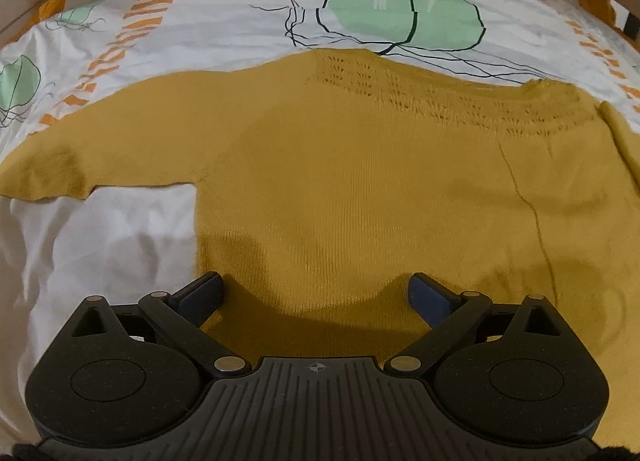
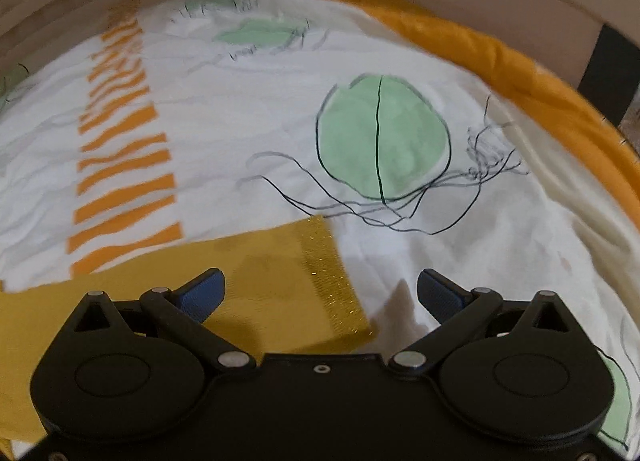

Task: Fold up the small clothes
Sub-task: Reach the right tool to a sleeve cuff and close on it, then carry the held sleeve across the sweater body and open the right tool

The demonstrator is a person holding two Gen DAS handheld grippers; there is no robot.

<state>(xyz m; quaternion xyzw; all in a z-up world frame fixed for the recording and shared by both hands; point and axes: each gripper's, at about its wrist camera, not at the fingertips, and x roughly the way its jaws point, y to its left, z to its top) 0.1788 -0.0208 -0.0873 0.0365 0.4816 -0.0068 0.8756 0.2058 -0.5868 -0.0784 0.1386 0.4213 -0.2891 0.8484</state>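
Left wrist view puts your left gripper (image 1: 316, 293) low over the mustard knit sweater (image 1: 360, 189), jaws spread wide with nothing between them, hanging above the body of the garment near its lower left edge. The sweater lies flat on the patterned bedsheet (image 1: 224, 21), one sleeve stretched out to the left, the openwork yoke at the far side. Your right gripper (image 2: 320, 293) also has its jaws fully apart and empty, poised over the sleeve cuff (image 2: 332, 281), whose ribbed end lies on the white sheet just inside the left fingertip (image 2: 206, 289).
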